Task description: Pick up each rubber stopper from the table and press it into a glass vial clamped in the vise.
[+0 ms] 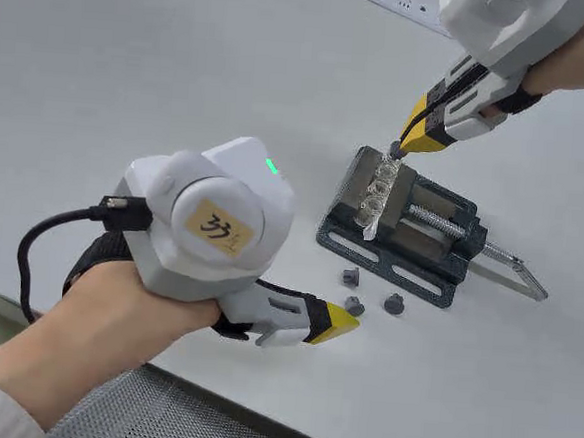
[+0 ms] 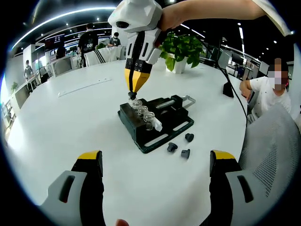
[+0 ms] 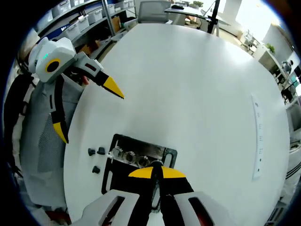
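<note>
**Held stopper at the mouth of the end vial**

The right gripper (image 1: 405,145) enters from the upper right of the head view. Its jaws are closed on a small dark rubber stopper (image 1: 395,149), at or just above the mouth of the end vial (image 1: 389,169); contact cannot be confirmed. Three clear glass vials (image 1: 378,193) stand mouth-up in the black vise (image 1: 426,238), their row running upper right to lower left. The left gripper (image 1: 337,322), jaws spread wide in its own view, lies at lower centre just beside three loose stoppers (image 1: 354,306). Judgement: the right gripper is nearer, and the press goes straight down.
</note>
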`<state>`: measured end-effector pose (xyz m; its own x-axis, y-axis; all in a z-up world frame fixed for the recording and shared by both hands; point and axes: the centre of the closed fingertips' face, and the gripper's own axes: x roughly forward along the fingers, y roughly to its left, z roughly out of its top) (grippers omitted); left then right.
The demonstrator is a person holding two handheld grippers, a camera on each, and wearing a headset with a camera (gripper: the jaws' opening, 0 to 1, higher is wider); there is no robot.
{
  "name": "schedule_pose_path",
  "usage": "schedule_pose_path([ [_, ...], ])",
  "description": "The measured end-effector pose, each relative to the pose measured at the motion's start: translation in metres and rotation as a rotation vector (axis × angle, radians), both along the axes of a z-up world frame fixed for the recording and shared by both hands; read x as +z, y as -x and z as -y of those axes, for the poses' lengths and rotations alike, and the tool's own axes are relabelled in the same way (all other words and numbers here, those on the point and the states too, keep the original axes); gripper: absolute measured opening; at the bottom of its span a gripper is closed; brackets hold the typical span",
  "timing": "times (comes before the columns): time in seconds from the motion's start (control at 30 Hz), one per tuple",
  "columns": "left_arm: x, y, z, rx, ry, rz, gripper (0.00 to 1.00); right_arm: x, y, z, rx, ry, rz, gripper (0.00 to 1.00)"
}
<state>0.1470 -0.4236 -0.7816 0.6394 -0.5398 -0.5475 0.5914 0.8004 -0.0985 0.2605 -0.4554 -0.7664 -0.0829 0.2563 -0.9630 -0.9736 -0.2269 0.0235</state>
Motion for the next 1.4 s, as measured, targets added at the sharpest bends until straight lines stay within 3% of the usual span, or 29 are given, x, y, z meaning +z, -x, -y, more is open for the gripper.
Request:
schedule_pose_path([
  [0.37, -0.0017, 0.0008, 0.0018, -0.001, 0.003, -0.007, 0.94, 0.0010, -0.0026, -0.0035, -0.017, -0.009, -0.011, 0.00],
  [0.73, -0.0035, 0.0021, 0.0039, -0.006, 0.004, -0.013, 0.93, 0.0013, 0.0012, 0.0012, 0.014, 0.027, 0.000, 0.00],
  [1.2, -0.0061, 0.0041, 0.0052, -0.011, 0.006, -0.021, 0.93, 0.0011, 0.0017, 0.0023, 0.000, 0.052, -0.015, 0.00],
  [1.4, -0.0067, 0.0033, 0.0055, -0.012, 0.007, -0.022, 0.93, -0.0004, 0.0010, 0.0021, 0.021, 0.069, 0.002, 0.00],
])
